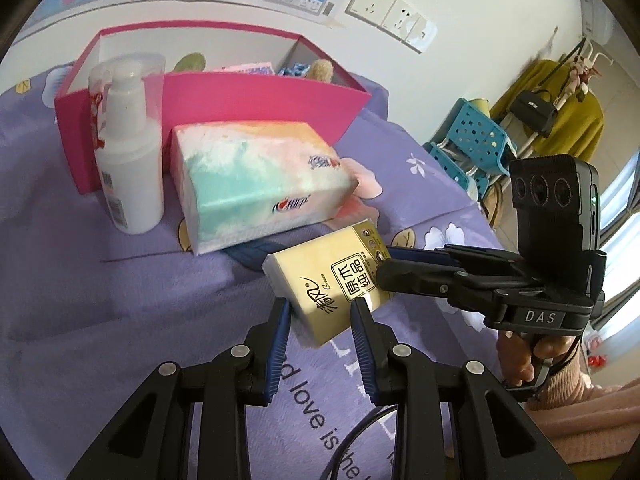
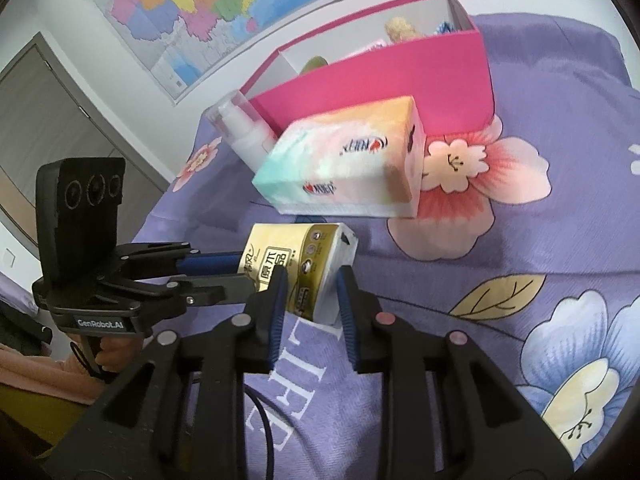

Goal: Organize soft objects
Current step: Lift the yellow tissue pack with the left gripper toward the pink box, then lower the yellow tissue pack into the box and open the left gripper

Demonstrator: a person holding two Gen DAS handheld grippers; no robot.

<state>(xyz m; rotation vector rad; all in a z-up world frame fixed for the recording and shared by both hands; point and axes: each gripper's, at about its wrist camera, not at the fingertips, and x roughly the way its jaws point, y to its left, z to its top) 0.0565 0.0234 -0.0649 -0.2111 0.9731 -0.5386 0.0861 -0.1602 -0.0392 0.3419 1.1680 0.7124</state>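
both claws are meeting on the same thing: the small yellow tissue pack is hanging just above the purple flowered bedspread, near the middle of the bed and out in front of the big pastel tissue pack. the left claw is pinching one end of it between its blue pads, and the right claw is pinching the other end, coming in crosswise. in the right wrist view the pack is sitting snug between both sets of fingers, so each one looks to be gripping rather than merely touching.

to my eye this is a hand-over, or a two-handed carry, of one soft item on its way to the pink box standing toward the far edge of the bed by the wall. a few soft things are already showing over its rim. the white pump bottle is standing upright beside the box's near corner, touching or nearly touching the big pack.

next, one claw would need to be letting go cleanly while the other is lifting the pack over the big pastel pack and the box's front wall, keeping clear of the bottle.
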